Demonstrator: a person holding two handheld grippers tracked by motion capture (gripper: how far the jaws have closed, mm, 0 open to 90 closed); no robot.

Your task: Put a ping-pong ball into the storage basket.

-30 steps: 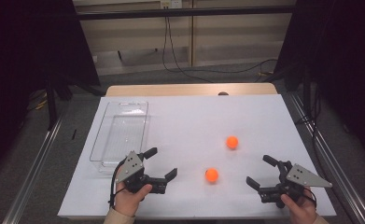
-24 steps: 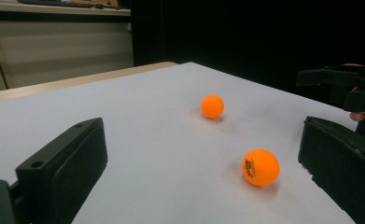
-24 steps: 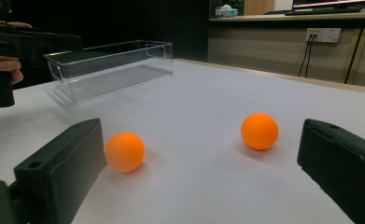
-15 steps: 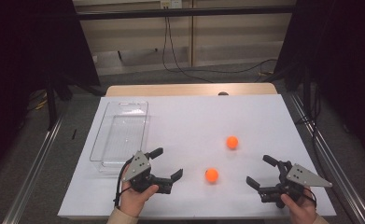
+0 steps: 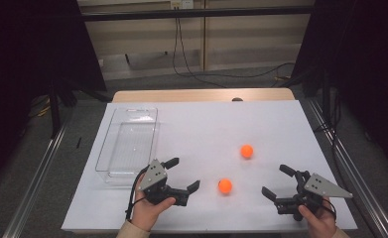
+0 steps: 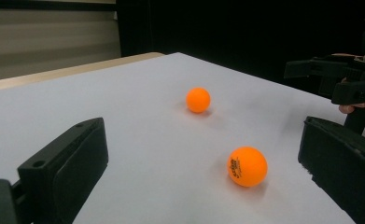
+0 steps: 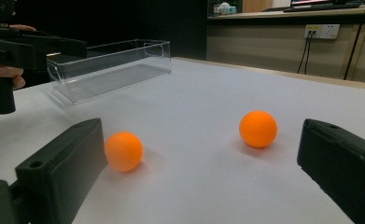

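Left gripper point(image 5: 182, 174) low over the white table point(image 5: 206, 124), jaws apart, nothing between them; near orange ball point(image 5: 225, 186) lies on the sheet just beyond the jaw tips, at roughly 3 o'clock from them in the high view. Far orange ball point(image 5: 246, 151) sits at about 1 o'clock from the near one, apart from it. Right gripper point(image 5: 275, 181) jaws apart and empty, at 3 o'clock of the near ball. Clear plastic bin point(image 5: 127, 144) at 11 o'clock of the left gripper.
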